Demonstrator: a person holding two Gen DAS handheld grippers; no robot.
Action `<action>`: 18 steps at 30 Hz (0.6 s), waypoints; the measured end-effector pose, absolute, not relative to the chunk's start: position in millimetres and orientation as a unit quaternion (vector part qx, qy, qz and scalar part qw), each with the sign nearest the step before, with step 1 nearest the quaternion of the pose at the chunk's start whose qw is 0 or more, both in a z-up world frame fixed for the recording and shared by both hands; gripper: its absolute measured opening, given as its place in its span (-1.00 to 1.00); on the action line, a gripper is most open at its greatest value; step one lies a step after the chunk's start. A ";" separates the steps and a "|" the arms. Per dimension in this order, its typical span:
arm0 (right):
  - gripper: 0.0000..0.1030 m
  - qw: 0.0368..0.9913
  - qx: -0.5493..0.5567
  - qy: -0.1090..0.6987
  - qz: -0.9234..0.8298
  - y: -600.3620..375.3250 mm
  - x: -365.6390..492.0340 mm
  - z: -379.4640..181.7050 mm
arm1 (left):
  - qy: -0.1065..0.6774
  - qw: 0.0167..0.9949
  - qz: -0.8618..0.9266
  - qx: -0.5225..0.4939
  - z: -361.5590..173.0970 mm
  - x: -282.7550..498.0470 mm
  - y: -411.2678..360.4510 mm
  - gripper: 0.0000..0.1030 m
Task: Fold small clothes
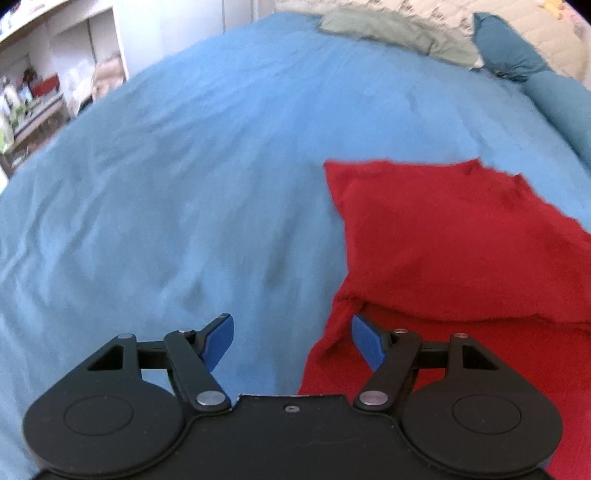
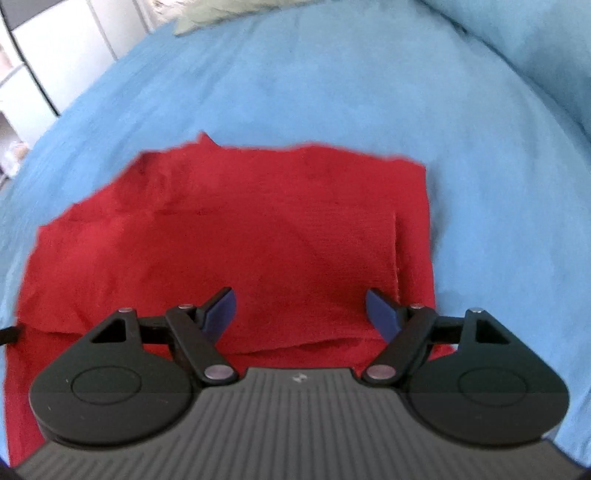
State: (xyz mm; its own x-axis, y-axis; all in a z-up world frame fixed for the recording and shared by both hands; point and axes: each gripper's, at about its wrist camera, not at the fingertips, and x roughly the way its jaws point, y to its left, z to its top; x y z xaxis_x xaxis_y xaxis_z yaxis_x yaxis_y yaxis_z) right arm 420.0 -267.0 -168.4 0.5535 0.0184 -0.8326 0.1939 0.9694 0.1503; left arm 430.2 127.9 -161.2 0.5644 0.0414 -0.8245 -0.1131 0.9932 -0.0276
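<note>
Now one fold is made, both grippers released above the cloth point(image 2: 229, 236).

Left gripper point(image 1: 291, 341) and right gripper point(image 2: 300, 314) gape empty; the next fold needs the near edge, just ahead, pinched.

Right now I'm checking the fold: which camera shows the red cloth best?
The right wrist view: the red cloth fills its middle, folded edge visible. The left wrist view catches only its left part at the frame's right side.

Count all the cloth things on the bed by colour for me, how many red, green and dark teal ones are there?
Red: 1, the red garment, partly folded on the blue bedsheet.
Green: 1, the olive-green garment at the far edge.
Dark teal: 1, the teal pillow at the far right.
Total: 3.
</note>
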 end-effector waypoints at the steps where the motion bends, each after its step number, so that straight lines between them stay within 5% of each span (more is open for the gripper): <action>1: 0.81 0.880 0.108 0.461 -0.043 -266.7 413.9 -157.1 | 0.458 0.887 0.037 -0.036 -152.0 426.5 128.8 0.47; 6: 0.81 0.899 0.078 0.430 -0.025 -264.3 375.5 -95.1 | 0.436 0.899 0.008 -0.047 -93.8 395.0 141.0 0.52; 9: 0.82 0.901 0.077 0.426 -0.022 -262.4 338.4 -59.9 | 0.436 0.899 -0.011 -0.044 -64.0 363.4 147.3 0.89; 18: 0.82 0.838 0.101 0.533 -0.054 -245.9 201.7 -60.9 | 0.544 0.836 -0.060 -0.053 -84.6 257.3 149.6 0.80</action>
State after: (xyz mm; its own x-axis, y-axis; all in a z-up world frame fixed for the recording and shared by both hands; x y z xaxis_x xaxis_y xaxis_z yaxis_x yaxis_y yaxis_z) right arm 201.7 -245.9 -60.9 0.4262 0.0182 -0.9044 0.1980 0.9737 0.1129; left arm 257.3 149.6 -84.6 0.4020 -0.1575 -0.9020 0.0425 0.9872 -0.1534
